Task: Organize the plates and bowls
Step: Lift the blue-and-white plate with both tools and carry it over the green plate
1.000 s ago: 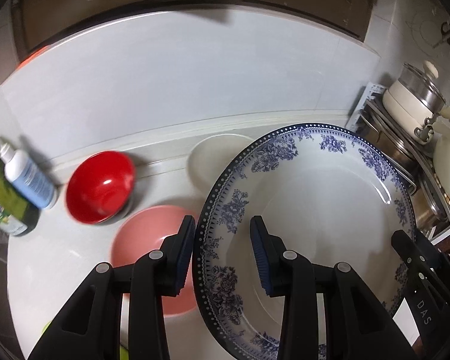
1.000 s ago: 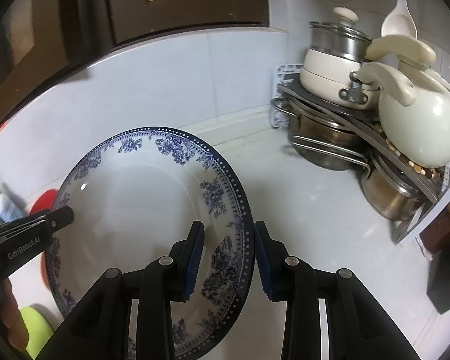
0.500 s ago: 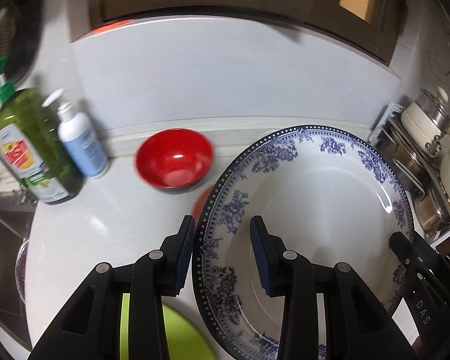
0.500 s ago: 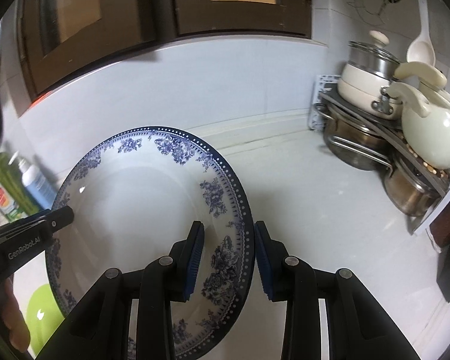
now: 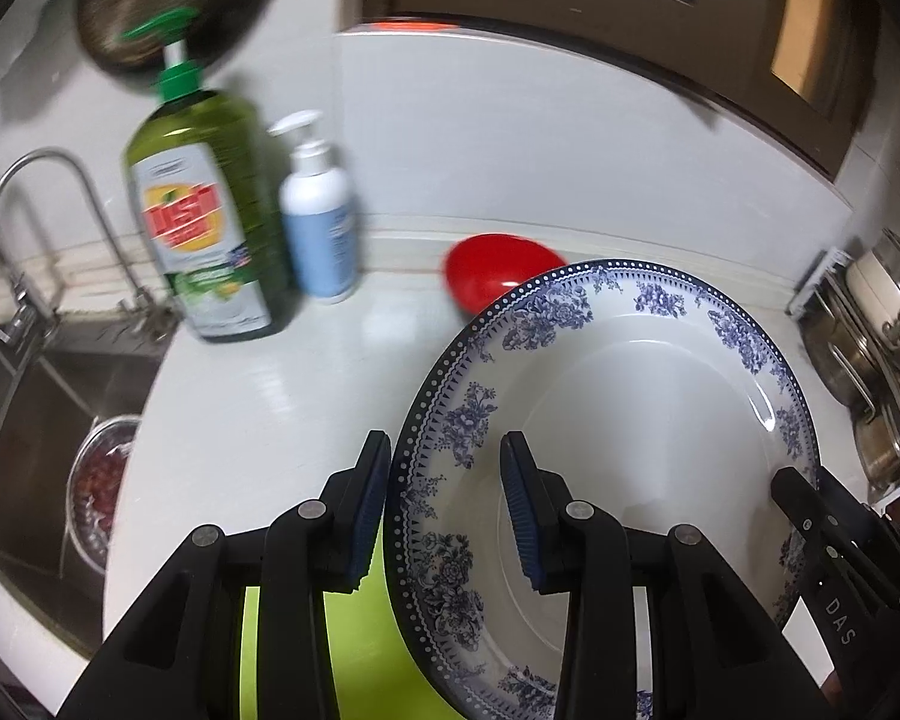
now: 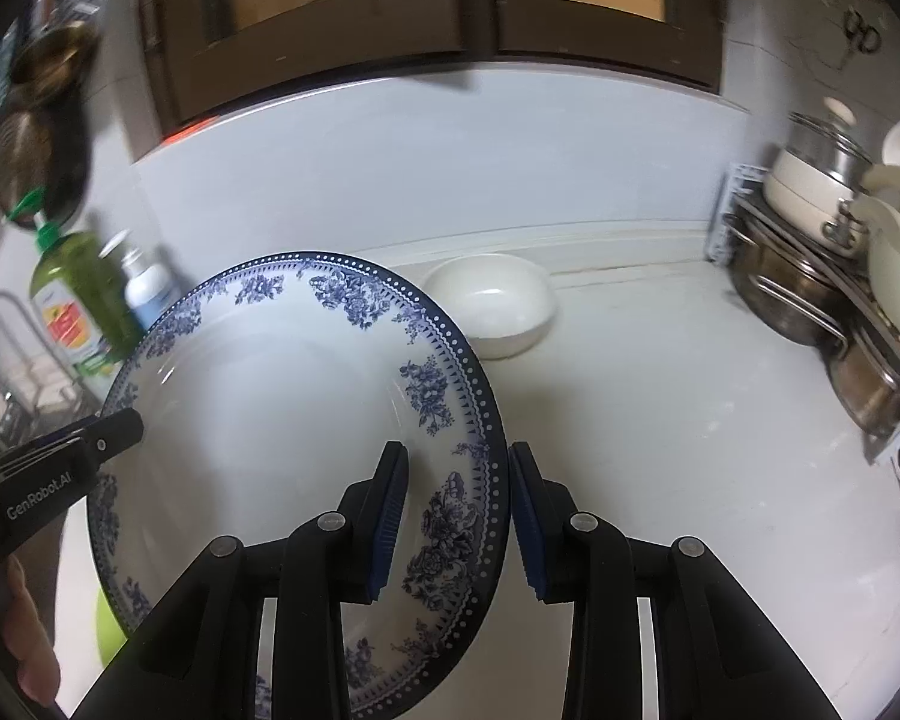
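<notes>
I have the big blue-flowered plate [image 5: 630, 420] held up off the white bench [image 5: 258, 396] between my two claws: the left claw [image 5: 444, 504] pinches its rim at about 9 o'clock and the right claw [image 6: 457, 516] pinches the far rim at about 3 o'clock, each closed on the edge. The plate is tipped a little, not flat. From my left claw the red bowl [image 5: 492, 276] sits at 12 o'clock just past the plate's rim, and from my right claw the white bowl [image 6: 492, 300] sits at 12 o'clock, so I think both hands must carry it together.
</notes>
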Demonstrator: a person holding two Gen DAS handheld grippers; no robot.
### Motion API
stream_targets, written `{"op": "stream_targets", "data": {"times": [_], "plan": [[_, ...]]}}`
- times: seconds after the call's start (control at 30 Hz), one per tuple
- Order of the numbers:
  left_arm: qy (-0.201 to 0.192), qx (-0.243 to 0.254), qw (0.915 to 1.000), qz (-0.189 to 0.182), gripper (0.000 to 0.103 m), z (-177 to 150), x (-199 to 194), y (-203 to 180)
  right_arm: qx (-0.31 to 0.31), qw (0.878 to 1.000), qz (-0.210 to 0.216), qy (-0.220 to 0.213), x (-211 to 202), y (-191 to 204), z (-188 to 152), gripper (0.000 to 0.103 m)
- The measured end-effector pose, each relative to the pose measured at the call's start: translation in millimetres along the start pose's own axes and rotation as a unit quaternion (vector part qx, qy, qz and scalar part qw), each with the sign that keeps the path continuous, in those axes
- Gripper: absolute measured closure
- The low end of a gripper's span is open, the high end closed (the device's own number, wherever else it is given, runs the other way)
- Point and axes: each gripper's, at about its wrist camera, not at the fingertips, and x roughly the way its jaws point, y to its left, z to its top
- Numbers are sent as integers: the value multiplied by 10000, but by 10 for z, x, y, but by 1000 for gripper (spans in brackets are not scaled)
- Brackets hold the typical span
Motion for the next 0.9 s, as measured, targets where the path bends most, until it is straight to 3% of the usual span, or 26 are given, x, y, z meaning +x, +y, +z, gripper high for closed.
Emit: {"op": "stream_targets", "data": {"times": [0.4,0.9], "plan": [[17,-339,9989,317,66,-234,-227,626,-413,9981,435,173,-28,615,-190,67],[381,-529,9969,443,66,-615,-238,947,-721,9938,629,561,9,924,-504,67]]}}
